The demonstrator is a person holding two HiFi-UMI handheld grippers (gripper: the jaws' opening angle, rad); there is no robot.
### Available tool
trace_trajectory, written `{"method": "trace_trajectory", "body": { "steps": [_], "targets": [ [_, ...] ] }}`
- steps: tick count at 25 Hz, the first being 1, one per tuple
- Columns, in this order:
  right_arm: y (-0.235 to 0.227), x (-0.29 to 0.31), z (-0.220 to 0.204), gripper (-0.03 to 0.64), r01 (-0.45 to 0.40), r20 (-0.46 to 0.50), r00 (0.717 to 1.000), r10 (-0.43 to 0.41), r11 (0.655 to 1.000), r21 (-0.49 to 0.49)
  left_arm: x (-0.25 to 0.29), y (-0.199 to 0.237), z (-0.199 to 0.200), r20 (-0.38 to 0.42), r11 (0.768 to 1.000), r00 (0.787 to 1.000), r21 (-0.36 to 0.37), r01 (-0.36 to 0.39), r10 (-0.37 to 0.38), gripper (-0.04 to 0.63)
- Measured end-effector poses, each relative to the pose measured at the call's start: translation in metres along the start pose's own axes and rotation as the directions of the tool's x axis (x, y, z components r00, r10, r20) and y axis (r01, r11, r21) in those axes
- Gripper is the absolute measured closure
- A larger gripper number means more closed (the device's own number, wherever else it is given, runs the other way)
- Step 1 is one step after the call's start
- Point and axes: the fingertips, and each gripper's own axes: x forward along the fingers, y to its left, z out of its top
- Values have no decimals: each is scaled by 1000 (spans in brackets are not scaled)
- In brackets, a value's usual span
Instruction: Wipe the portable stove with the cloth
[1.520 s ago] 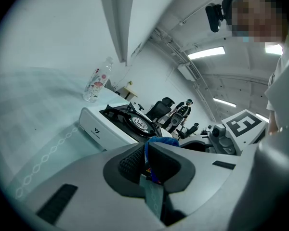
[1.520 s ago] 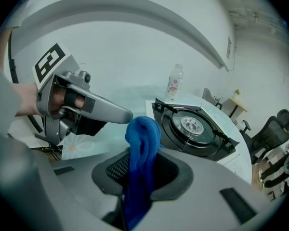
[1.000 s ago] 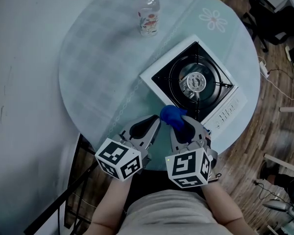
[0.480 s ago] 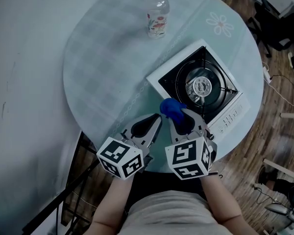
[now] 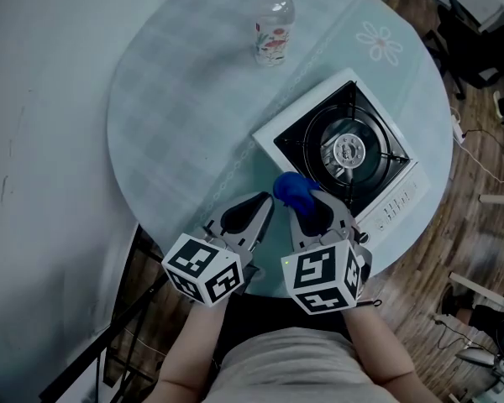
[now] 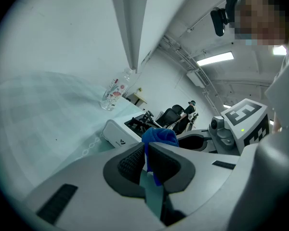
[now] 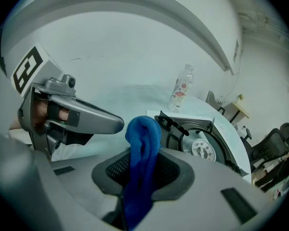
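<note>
We count one round table [image 5: 168, 99], one portable stove [image 5: 349, 154], one cloth [image 5: 292, 190] (blue, a single bunch), one bottle [image 5: 274, 23], and two grippers: the left gripper [image 5: 262, 203] and the right gripper [image 5: 311, 201], each carrying one marker cube [image 5: 203, 269], so two cubes altogether.

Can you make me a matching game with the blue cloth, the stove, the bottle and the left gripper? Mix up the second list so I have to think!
Things:
1. cloth
2. portable stove
3. bottle
4. left gripper

Clues:
A. stands upright on the far side of the table
B. blue, pinched in the right gripper
C. fingers together, holding nothing
D. white rim, black top, on the table's right part

Right pairs: 1-B, 2-D, 3-A, 4-C.
</note>
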Motion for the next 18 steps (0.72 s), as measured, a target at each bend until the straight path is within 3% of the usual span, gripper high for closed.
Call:
{"method": "trace_trajectory", "body": {
  "steps": [18],
  "targets": [
    [8,22,27,522,-6,9,1000,7,999,-52,-1,12,7,2,1000,1000,-9,-10,10,557]
  ]
}}
